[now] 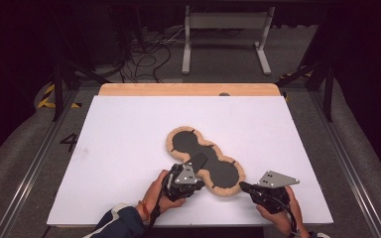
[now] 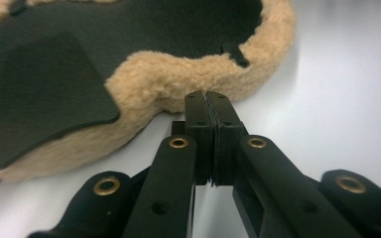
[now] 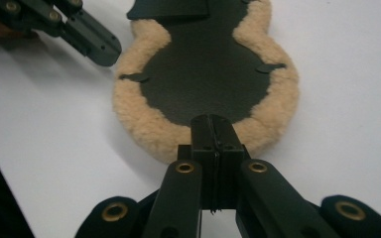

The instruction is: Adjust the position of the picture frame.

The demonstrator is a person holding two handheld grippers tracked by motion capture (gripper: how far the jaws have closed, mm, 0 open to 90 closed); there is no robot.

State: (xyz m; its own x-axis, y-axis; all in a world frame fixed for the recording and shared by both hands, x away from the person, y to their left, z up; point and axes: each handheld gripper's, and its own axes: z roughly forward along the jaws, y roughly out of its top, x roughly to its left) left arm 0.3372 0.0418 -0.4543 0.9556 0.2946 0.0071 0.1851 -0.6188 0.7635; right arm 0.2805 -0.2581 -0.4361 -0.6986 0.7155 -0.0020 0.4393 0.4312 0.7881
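Both tools closed and empty at the fleece pad's [image 1: 205,159] near edge: left tool [image 2: 208,99], right tool [image 3: 213,121] should open, then pinch fleece rim only.

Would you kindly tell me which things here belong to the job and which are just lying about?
In the job:
fleece pad
left tool
right tool

Lying about:
white stand
cables
wooden board

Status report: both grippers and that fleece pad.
Left gripper shut, at pad's fleece edge. Right gripper shut, at pad's near end. Fleece-trimmed pad flat on white table. Nothing in the way.
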